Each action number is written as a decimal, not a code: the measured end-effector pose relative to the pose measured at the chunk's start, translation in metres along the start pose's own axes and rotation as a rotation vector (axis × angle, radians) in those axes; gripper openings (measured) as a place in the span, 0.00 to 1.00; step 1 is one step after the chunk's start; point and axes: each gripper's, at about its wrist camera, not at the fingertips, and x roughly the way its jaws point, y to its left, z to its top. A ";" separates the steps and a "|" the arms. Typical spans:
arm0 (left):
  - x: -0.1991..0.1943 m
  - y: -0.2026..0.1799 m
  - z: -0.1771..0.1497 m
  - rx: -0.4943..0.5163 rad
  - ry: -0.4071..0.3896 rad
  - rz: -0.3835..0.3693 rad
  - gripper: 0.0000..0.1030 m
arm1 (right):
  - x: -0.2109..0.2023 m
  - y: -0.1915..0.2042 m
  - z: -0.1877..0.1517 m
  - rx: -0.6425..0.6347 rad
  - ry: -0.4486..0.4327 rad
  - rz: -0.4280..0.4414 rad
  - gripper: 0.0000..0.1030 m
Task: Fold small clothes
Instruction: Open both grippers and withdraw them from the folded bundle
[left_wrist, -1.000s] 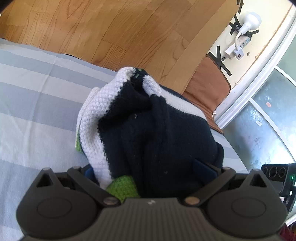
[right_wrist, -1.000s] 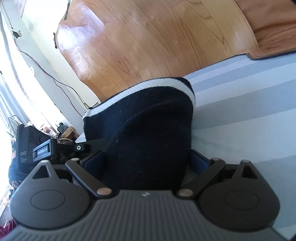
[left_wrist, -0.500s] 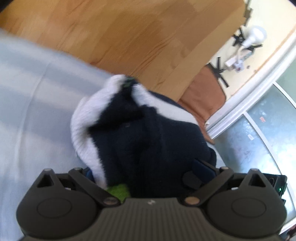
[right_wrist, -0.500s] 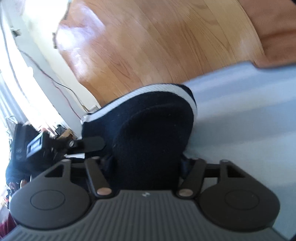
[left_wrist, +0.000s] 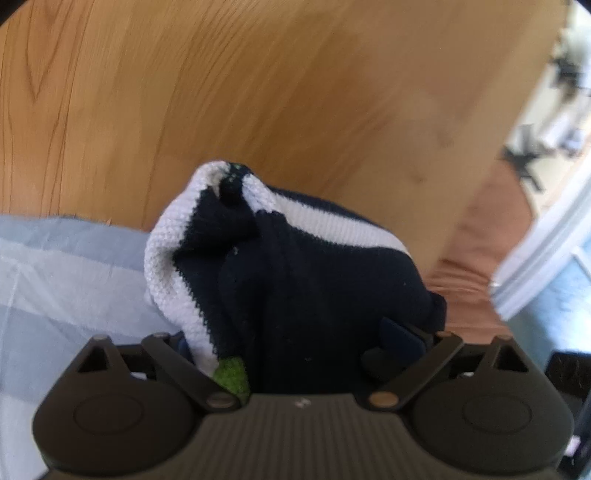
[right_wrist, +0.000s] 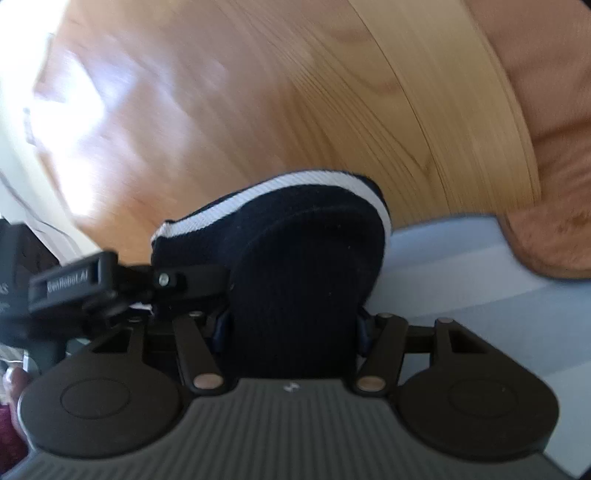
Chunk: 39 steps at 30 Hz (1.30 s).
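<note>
A small navy knitted garment (left_wrist: 306, 291) with white stripes and a green patch bulges up between the fingers of my left gripper (left_wrist: 295, 343), which is shut on it. The same garment (right_wrist: 295, 280), navy with a white band, fills my right gripper (right_wrist: 295, 325), which is shut on it too. Both hold it lifted above the blue-and-white striped bedsheet (left_wrist: 66, 280). The other gripper's body (right_wrist: 74, 284) shows at the left of the right wrist view, close beside the cloth. The fingertips are hidden in the fabric.
The sheet's far edge (right_wrist: 461, 266) meets a wooden floor (left_wrist: 258, 92) beyond. A brown mat (right_wrist: 546, 147) lies on the floor by a white door frame (left_wrist: 546, 258). Both views are motion-blurred.
Both grippers have lifted and tilted forward with the garment, so more floor and less sheet shows. The right gripper's jaws have closed tighter on the cloth.
</note>
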 end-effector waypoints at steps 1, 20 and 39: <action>0.006 0.004 -0.001 -0.011 0.001 0.005 1.00 | 0.000 -0.001 0.002 0.001 -0.005 0.010 0.67; -0.121 -0.049 -0.159 0.136 -0.147 0.188 1.00 | -0.144 0.005 -0.081 0.045 -0.138 -0.106 0.89; -0.153 -0.066 -0.206 0.187 -0.299 0.338 1.00 | -0.191 -0.011 -0.123 0.232 -0.257 -0.145 0.91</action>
